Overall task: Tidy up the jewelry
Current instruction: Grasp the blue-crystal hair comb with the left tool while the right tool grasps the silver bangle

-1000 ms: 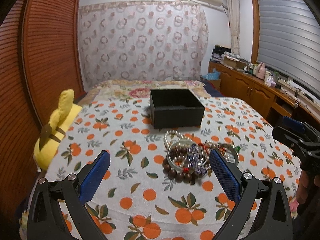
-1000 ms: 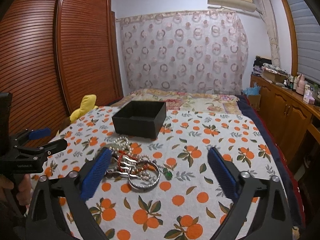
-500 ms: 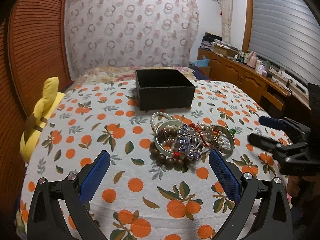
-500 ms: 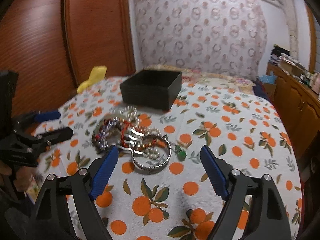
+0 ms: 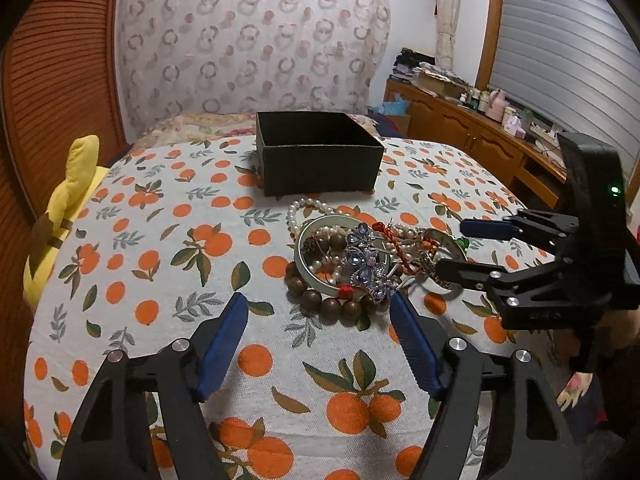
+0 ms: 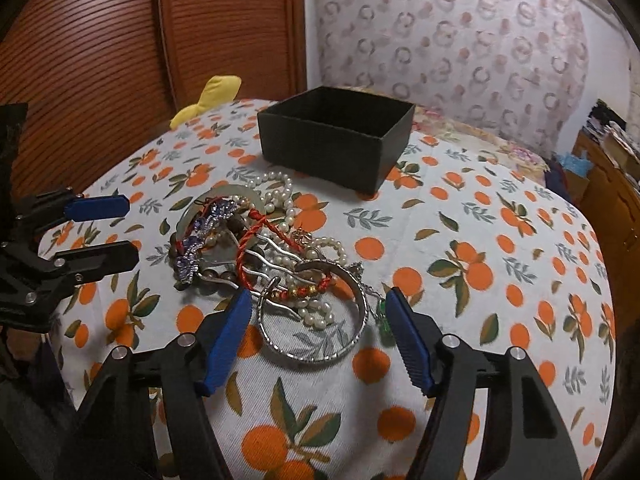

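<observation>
A tangled pile of jewelry [image 5: 368,260] lies on the orange-print cloth: pearl strands, a pale bangle [image 5: 312,256], brown wooden beads [image 5: 320,300], a blue crystal hairpin [image 5: 368,264], a red cord. In the right wrist view the pile [image 6: 272,248] shows a silver bangle [image 6: 312,320] nearest. An open black box [image 5: 316,152] stands behind the pile; it also shows in the right wrist view [image 6: 336,136]. My left gripper [image 5: 320,312] is open, just short of the wooden beads. My right gripper [image 6: 318,308] is open, its fingers either side of the silver bangle.
A yellow plush toy [image 5: 64,208] lies at the table's left edge. A wooden sideboard [image 5: 472,132] with bottles stands at the right. A bed lies behind the table, and slatted wooden doors [image 6: 120,40] stand at the left.
Both grippers have moved forward and down toward the jewelry pile. Their fingers have narrowed somewhat but stay open. The pile has not moved.
</observation>
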The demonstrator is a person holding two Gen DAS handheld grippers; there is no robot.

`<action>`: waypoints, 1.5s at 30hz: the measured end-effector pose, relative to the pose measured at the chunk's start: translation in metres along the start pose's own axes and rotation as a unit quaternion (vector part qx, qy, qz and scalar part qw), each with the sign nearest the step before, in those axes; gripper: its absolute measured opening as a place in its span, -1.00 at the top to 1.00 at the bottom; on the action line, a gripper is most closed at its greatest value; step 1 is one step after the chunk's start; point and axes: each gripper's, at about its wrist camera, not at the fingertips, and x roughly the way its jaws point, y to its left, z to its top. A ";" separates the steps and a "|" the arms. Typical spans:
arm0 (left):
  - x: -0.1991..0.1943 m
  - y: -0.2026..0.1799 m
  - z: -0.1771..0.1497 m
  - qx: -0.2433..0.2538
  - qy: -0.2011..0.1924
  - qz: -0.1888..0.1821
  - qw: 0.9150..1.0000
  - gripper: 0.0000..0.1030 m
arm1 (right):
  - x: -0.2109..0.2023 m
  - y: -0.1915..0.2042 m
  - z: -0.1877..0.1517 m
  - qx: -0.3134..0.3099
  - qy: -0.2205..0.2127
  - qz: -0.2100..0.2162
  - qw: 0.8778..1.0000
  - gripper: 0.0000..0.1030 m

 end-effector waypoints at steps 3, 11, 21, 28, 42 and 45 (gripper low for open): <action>0.000 0.001 0.000 -0.003 0.001 -0.002 1.000 -0.34 | 0.006 0.001 0.001 -0.009 0.010 0.000 1.000 -0.38; 0.002 0.003 -0.001 -0.005 0.001 -0.001 1.000 -0.34 | 0.018 0.012 0.001 -0.043 0.032 -0.004 0.999 -0.33; 0.005 0.000 0.000 -0.006 0.002 -0.016 1.000 -0.23 | -0.004 0.011 0.000 -0.039 0.002 0.000 0.999 -0.22; 0.017 -0.012 0.014 0.003 0.014 -0.048 0.999 -0.01 | -0.024 -0.002 -0.008 -0.019 -0.013 -0.014 1.000 -0.22; 0.056 -0.007 0.026 -0.041 0.051 -0.086 0.994 0.32 | -0.028 -0.008 -0.019 0.005 -0.018 -0.014 1.000 -0.22; 0.057 -0.006 0.025 -0.043 0.054 -0.090 0.994 0.40 | -0.027 -0.007 -0.019 0.006 -0.018 -0.011 1.000 -0.22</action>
